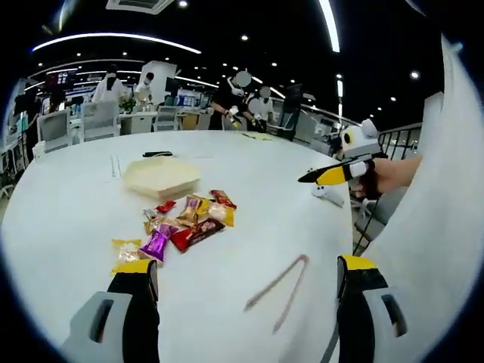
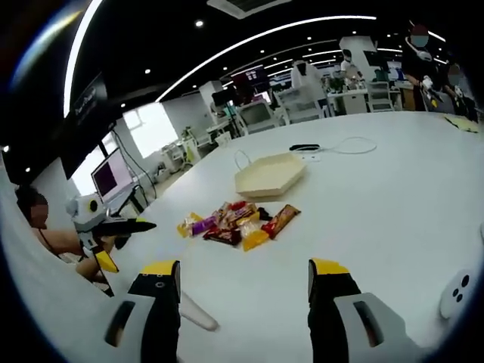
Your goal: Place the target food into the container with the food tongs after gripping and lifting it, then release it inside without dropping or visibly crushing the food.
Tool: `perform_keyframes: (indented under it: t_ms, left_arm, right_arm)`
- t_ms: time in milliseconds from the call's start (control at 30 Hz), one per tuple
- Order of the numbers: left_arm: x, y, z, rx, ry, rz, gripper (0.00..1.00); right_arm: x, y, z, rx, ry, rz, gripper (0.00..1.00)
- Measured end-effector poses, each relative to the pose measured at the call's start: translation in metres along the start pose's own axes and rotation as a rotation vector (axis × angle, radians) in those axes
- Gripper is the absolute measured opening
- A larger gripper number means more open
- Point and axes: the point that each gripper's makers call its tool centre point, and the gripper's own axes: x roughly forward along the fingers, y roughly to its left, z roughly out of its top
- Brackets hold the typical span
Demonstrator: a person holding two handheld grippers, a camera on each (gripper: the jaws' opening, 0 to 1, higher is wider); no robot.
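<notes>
A loose pile of wrapped snacks (image 1: 181, 227) lies on a round white table (image 1: 68, 227), left of centre in the left gripper view. The wrappers are red, gold, purple, yellow and brown, lying flat and partly overlapping. In the right gripper view the same pile (image 2: 238, 223) sits just above the middle of the frame.

Just beyond the pile, higher in the frame, stands a shallow cream container (image 1: 161, 176) with angled sides, near the snacks but not touching them. In the right gripper view the container (image 2: 269, 175) appears above the pile, with a dark cable (image 2: 333, 145) looping on the table behind it.

A pair of pale pink food tongs (image 1: 278, 283) lies flat on the table at lower centre-right of the left gripper view, apart from the snacks, between that view's two jaws. Nothing grips them.

The left gripper (image 1: 246, 276) rises from the bottom edge, its yellow-tipped black jaws spread wide with nothing between them. The right gripper (image 2: 243, 276) likewise stands with jaws parted and empty over bare table.

At the right edge of the left gripper view, the right gripper (image 1: 340, 174) comes into frame, held by a hand (image 1: 382, 178). At the left of the right gripper view, the left gripper (image 2: 106, 227) shows in the same way.

A small white device (image 2: 457, 293) lies at the lower right of the right gripper view. Behind the table are desks, monitors and several people.
</notes>
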Motion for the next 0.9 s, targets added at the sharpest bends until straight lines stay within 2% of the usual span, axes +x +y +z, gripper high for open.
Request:
perform_keyframes:
  t_ms: [100, 367, 467, 567, 900]
  left_arm:
    - [0.002, -0.002, -0.002, 0.002, -0.002, -0.008, 0.99]
    - [0.010, -0.009, -0.014, 0.019, 0.047, -0.043, 0.99]
    - [0.012, -0.011, -0.019, 0.050, 0.074, -0.054, 0.99]
    - [0.015, -0.011, -0.029, 0.063, 0.125, -0.065, 0.99]
    - [0.030, -0.020, -0.040, 0.097, 0.158, -0.094, 0.97]
  right_arm:
    - [0.000, -0.001, 0.001, 0.001, -0.002, 0.003, 0.70]
    - [0.003, 0.004, -0.001, -0.001, 0.012, 0.017, 0.70]
    - [0.004, 0.006, -0.003, -0.003, 0.021, 0.024, 0.70]
    - [0.005, 0.007, -0.005, -0.003, 0.024, 0.031, 0.70]
    - [0.008, 0.007, -0.007, 0.007, 0.033, 0.028, 0.69]
